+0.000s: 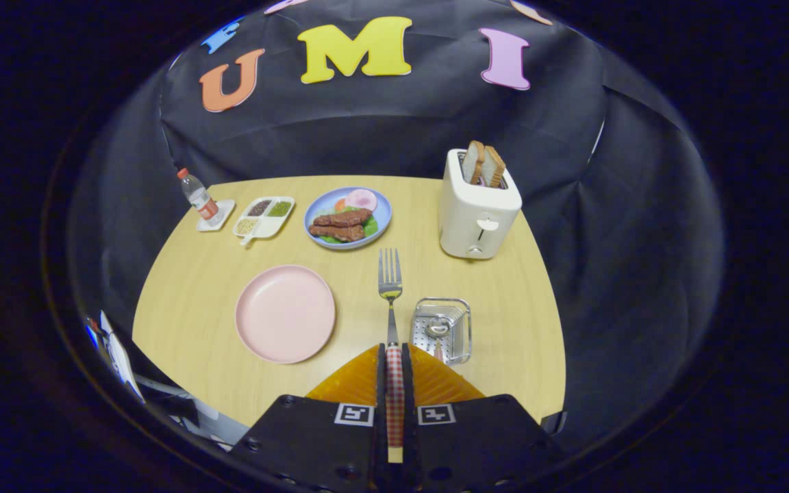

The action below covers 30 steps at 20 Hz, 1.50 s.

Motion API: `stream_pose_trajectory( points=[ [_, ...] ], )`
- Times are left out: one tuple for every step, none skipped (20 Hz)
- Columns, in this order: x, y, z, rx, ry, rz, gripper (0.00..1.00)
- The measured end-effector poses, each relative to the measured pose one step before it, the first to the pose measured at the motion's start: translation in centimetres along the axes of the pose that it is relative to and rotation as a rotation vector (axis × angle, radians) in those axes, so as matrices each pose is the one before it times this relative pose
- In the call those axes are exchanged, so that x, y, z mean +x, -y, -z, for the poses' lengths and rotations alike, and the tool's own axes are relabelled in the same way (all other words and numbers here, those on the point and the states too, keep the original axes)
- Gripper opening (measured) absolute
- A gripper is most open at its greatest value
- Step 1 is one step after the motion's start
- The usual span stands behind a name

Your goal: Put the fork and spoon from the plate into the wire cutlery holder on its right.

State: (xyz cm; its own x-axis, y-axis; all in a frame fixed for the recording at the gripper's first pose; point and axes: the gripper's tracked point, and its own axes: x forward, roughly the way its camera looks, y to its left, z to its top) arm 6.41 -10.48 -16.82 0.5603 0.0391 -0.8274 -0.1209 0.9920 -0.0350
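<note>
The hand-held gripper [394,373] has its two fingers closed tight on the checked handle of the fork [390,284], which sticks straight out ahead of them, tines forward and raised above the bench [196,287]. The spoon [438,330] already stands in the wire cutlery holder [442,327], bowl up, so the pink plate [285,313] lies bare to the left of the fingers. The holder sits just to the right of the fork's shaft and close ahead of the right finger.

The step in hand looks like carrying the fork to the holder and dropping it in. To do it well, the fork wants to move a little to the right until it hangs over the holder's open top, then tip so that one end points down into the basket. The wire rim is narrow and the spoon already takes part of the room inside, so the free side of the basket is the better target. Keep the grip firm until the lower end is well inside the rim; letting go early would likely let the fork tip over the edge onto the bench. The toaster [477,212] with its bread slices stands beyond the holder, well apart, and should not hinder the move.
</note>
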Motion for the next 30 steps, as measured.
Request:
stream_pose_trajectory(
  points=[
    [-0.041,0.326,0.458,-0.00487,-0.03553,-0.00267,0.08],
    [-0.066,0.649,0.584,-0.00470,-0.04167,0.00831,0.08],
    [-0.181,0.614,0.468,-0.00127,-0.03884,0.01389,0.09],
    [-0.078,0.325,0.055,-0.00079,-0.01624,0.00777,0.08],
    [0.102,0.164,-0.168,-0.00605,-0.00498,0.00195,0.08],
    [0.172,0.384,-0.015,-0.00565,-0.01369,0.01054,0.08],
    [0.240,0.448,-0.003,0.00032,-0.02233,0.01244,0.08],
    [0.140,0.274,-0.036,0.00768,-0.02068,0.00806,0.08],
    [0.161,0.221,0.008,0.00151,-0.02819,0.00342,0.09],
    [0.149,0.165,-0.088,0.00164,-0.02368,-0.00270,0.09],
    [0.252,0.042,-0.319,0.00212,-0.01986,-0.00545,0.09],
    [0.256,0.237,-0.027,-0.00529,-0.02987,0.00099,0.08],
    [0.328,0.351,-0.009,-0.00163,-0.03468,0.00249,0.08],
    [0.175,-0.130,-0.058,0.01224,-0.03684,-0.01623,0.08],
    [0.137,-0.331,-0.180,0.03775,-0.03059,-0.03013,0.08],
    [0.129,-0.229,0.077,0.03624,-0.03723,-0.02202,0.08],
    [0.200,0.153,-0.017,0.02050,-0.03191,-0.01026,0.08],
    [0.195,0.206,-0.011,0.00767,-0.02482,-0.00243,0.08],
    [0.289,0.232,0.043,0.00283,-0.02989,0.00306,0.08],
    [0.360,0.186,0.153,0.01132,-0.03626,0.00106,0.08],
    [0.339,0.123,-0.103,0.01597,-0.03015,0.00523,0.08],
    [0.483,0.011,-0.300,0.00012,-0.02620,0.00089,0.08],
    [0.302,0.146,-0.116,-0.00277,-0.02969,0.00368,0.08],
    [0.297,-0.082,-0.516,0.00737,-0.01707,0.00995,0.08],
    [0.239,0.007,-0.549,-0.00041,-0.01183,0.00821,0.08],
    [1.056,0.129,-0.293,-0.00708,-0.01716,0.01304,0.09],
    [0.241,0.041,-0.485,0.00840,-0.01293,0.01219,0.08],
    [-0.549,-0.251,-0.502,-0.00229,-0.00898,0.00616,0.08],
    [0.207,-0.113,-0.246,-0.01550,-0.01724,0.00431,0.08],
    [0.414,-0.288,-0.146,0.00165,-0.02475,-0.00262,0.08]
  ],
)
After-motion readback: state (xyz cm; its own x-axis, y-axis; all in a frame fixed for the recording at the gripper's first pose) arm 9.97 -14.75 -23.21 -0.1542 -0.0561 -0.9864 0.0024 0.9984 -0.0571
